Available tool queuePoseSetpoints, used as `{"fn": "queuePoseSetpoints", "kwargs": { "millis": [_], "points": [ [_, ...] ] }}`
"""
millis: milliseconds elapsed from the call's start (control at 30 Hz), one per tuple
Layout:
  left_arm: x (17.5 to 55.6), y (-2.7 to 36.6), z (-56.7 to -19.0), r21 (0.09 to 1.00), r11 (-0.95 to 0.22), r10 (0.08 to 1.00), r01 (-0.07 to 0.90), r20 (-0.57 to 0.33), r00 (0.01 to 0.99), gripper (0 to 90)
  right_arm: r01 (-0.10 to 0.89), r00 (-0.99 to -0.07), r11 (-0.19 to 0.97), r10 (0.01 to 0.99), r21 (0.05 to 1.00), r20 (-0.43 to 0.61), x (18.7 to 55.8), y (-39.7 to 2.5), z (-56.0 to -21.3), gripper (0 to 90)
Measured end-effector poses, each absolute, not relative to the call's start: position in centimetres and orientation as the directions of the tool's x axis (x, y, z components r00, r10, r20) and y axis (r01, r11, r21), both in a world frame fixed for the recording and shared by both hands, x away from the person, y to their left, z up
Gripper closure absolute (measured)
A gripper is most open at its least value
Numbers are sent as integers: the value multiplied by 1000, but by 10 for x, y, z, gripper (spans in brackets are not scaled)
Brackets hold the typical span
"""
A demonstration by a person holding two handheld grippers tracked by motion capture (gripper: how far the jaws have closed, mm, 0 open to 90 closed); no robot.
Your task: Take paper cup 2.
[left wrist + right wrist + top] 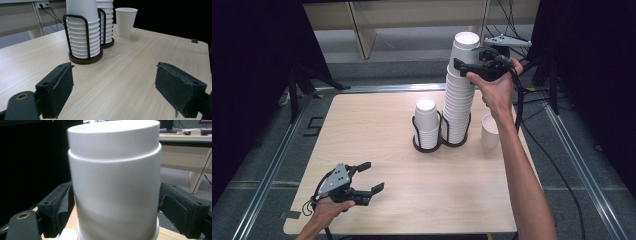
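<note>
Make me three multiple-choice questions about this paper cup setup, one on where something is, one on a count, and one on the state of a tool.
1. Where does the single upright cup stand?
A. On the table to the right of the tall stack
B. Inside the black holder
C. Beside the left tool

2. How many cup stacks stand in the black holder?
A. One
B. Two
C. Four

3. How is the left tool right now?
A. Shut on a cup
B. Open and empty above the table
C. Pressed against the holder

Answers:
1. A, the high view shows it alone on the table just right of the tall stack.
2. B, a short stack and the tall stack stand side by side in it.
3. B, the left gripper view shows its jaws wide apart with only bare wood between them.
</note>
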State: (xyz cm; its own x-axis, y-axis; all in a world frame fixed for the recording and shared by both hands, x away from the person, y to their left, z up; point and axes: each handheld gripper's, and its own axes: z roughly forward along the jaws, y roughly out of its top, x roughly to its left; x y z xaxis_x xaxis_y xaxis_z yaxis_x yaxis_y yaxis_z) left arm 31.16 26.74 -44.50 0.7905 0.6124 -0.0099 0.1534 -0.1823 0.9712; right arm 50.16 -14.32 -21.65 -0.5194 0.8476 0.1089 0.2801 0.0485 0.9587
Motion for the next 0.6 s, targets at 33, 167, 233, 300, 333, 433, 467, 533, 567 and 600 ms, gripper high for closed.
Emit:
{"fn": "queuePoseSetpoints", "kwargs": {
  "millis": [33, 167, 233, 300, 333, 433, 467, 533, 567, 600],
  "points": [
    [312, 267, -445, 971, -184, 612, 153, -9, 791, 147, 268, -522, 53, 847, 962, 99, 504, -143, -217, 147],
    [312, 267, -445, 971, -181, 612, 153, -11, 791, 147, 282, -524, 60, 846, 958, 101, 510, -138, -218, 129],
    [312, 267, -445, 973, -178, 609, 148, -10, 793, 147, 290, -520, 67, 849, 955, 98, 512, -136, -218, 124],
    [311, 267, -445, 971, -185, 610, 153, -8, 792, 147, 291, -518, 74, 851, 954, 92, 514, -135, -219, 125],
    [312, 267, -445, 971, -185, 611, 152, -8, 792, 147, 296, -517, 78, 851, 952, 90, 515, -134, -219, 126],
    [312, 267, -445, 971, -183, 610, 153, -10, 793, 147, 291, -517, 96, 853, 952, 73, 516, -132, -216, 139],
    [312, 267, -445, 971, -182, 610, 154, -11, 792, 147, 291, -517, 94, 853, 952, 74, 516, -132, -215, 144],
    [312, 267, -445, 971, -184, 612, 155, -11, 791, 147, 270, -519, 93, 852, 958, 64, 515, -133, -212, 149],
    [312, 267, -445, 971, -184, 611, 155, -11, 791, 147, 267, -521, 91, 851, 959, 64, 515, -133, -210, 150],
    [312, 267, -445, 970, -186, 611, 155, -10, 792, 147, 264, -524, 91, 849, 960, 64, 514, -133, -208, 151]
  ]
}}
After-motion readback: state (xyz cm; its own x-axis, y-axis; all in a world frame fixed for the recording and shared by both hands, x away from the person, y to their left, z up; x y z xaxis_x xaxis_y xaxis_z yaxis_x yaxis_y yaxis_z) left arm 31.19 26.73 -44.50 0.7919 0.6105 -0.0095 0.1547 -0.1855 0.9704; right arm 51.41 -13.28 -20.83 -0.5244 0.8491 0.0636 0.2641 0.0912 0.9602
